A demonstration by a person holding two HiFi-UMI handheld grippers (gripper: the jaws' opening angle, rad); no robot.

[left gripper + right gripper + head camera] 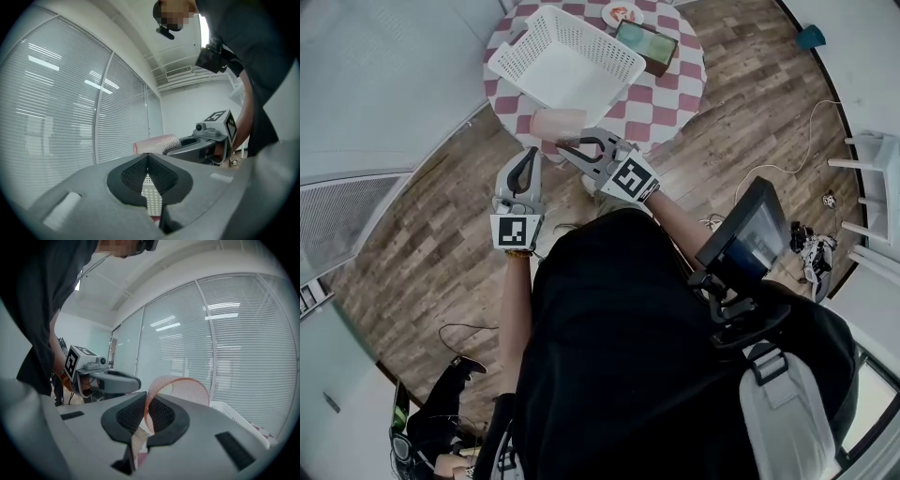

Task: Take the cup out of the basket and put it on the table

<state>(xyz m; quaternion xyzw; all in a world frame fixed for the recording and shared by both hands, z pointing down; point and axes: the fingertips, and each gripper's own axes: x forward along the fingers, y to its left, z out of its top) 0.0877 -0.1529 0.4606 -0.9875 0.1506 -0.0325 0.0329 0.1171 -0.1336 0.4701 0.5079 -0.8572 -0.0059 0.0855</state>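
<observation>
Cup [558, 124] is up in the air on its side, so its long axis runs about level. The right gripper [574, 146] has it by the rim. In the right gripper view the two pads are clamped on the thin pink wall, and the rim curves up and off to the right from there. That puts the mouth at the gripper end, with the base pointing away towards the left. The left gripper view agrees: a pink tube lying flat, closed end on the left, open end tucked into the other gripper.

From the head view it hangs over the near edge of the table [670, 103], just beside the near corner of the white basket [511, 58] and outside it. Can't tell if it touches the checked cloth.

The left gripper [528, 155] sits just left of the cup and a bit nearer. Its jaws are pressed together with nothing pinched; only a slice of the basket shows through the gap below the pads.

A plate [622, 14] and a dark flat box [647, 45] sit on the far right of the table, beyond the basket.
</observation>
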